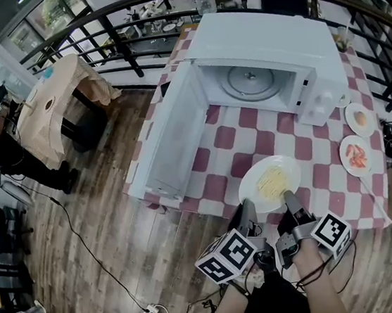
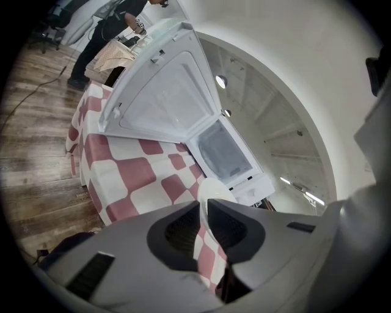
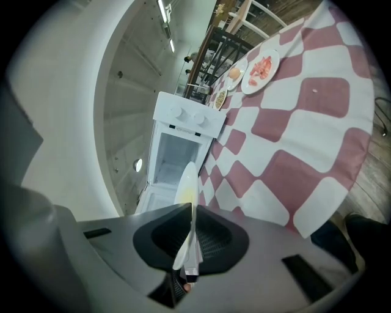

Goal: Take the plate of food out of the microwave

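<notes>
Left gripper (image 1: 248, 214) and right gripper (image 1: 291, 201) each pinch the plate of food (image 1: 270, 178) by its near rim, jaws nearly closed, sharing the load to carry it level outside the microwave (image 1: 261, 52).

My head view is bright, with soft daylight from the windows (image 1: 45, 22) at the top left. Shadows are faint. All three pictures bend like a fishbowl, and the corners go dark. Up close, my left tongs (image 2: 203, 205) and right tongs (image 3: 192, 208) look soft and blurry. The checked desk (image 1: 217, 185) looks sharp. Ceiling light strips (image 3: 164, 12) glare white.
</notes>
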Tool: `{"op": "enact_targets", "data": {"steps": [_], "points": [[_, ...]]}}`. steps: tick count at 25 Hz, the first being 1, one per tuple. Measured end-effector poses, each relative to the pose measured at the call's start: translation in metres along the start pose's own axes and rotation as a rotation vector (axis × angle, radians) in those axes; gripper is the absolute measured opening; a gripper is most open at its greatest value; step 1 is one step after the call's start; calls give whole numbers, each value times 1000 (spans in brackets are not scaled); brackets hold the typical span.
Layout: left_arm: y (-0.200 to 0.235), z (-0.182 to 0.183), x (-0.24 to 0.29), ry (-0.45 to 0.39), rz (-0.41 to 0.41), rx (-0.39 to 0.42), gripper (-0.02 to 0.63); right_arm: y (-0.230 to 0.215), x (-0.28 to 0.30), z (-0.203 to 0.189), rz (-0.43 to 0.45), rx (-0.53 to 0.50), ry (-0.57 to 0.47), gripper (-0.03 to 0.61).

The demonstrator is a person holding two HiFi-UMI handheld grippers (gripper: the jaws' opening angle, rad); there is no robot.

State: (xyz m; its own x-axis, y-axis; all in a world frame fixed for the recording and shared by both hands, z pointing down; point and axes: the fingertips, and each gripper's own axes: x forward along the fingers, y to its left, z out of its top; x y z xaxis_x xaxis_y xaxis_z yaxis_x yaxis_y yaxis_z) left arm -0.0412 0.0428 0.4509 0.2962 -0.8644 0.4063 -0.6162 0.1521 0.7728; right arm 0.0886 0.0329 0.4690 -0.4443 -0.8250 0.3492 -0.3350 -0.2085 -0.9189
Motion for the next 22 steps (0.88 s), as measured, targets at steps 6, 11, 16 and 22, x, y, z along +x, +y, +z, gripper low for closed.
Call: {"op": "enact_targets", "data": {"steps": [6,11,16,22], "points": [[0,-6,-8,3,-3,-6,51,-3,-10,-4,-8,0,-2,32],[3,-9,-11,4,-3,-9,51,-4,-12,-7,3,-3,1,32],[4,-8,-13,2,-3,-7,51,-3,-13,-9,2,0,-3,32],[5,-6,-13,4,-2,-12,51,-2,-12,-10,2,2,-2,32]]}}
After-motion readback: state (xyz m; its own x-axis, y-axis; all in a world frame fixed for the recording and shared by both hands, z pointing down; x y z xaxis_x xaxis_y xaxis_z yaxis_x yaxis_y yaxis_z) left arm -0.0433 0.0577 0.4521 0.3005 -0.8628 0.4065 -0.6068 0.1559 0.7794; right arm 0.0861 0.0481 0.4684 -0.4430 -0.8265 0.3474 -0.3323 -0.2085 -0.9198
